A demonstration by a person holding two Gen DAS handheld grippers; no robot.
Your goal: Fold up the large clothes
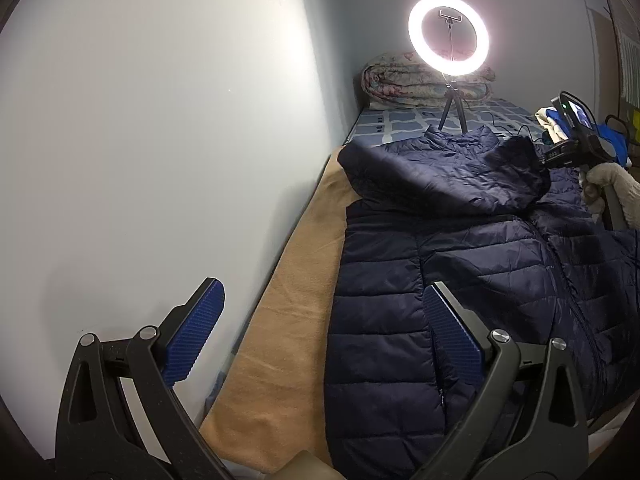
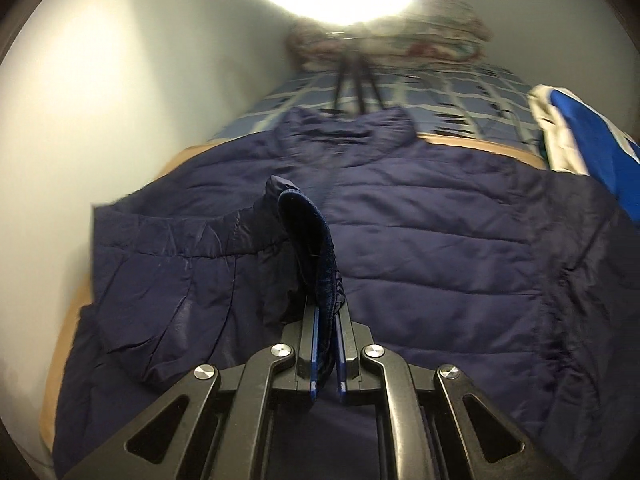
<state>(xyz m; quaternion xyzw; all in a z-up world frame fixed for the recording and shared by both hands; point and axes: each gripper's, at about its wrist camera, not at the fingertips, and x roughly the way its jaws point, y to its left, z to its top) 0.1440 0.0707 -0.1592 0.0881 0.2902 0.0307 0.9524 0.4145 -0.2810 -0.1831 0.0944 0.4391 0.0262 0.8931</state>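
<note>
A navy quilted puffer jacket (image 1: 460,264) lies spread front-up on a tan blanket, collar toward the far end of the bed. It also fills the right wrist view (image 2: 420,220). My left gripper (image 1: 324,300) is open and empty, held above the jacket's lower left edge. My right gripper (image 2: 326,312) is shut on the knit cuff (image 2: 316,248) of the left sleeve and holds the sleeve across the jacket's chest. In the left wrist view the right gripper (image 1: 540,160) shows at the far right, with the sleeve (image 1: 460,176) draped over the upper jacket.
A wall (image 1: 160,140) runs along the left of the bed. A lit ring light (image 1: 448,36) on a small tripod stands beyond the collar. A folded floral quilt (image 1: 420,84) lies at the far end. Blue and white clothes (image 2: 580,140) are piled at the right. The tan blanket (image 1: 288,320) covers the near bed.
</note>
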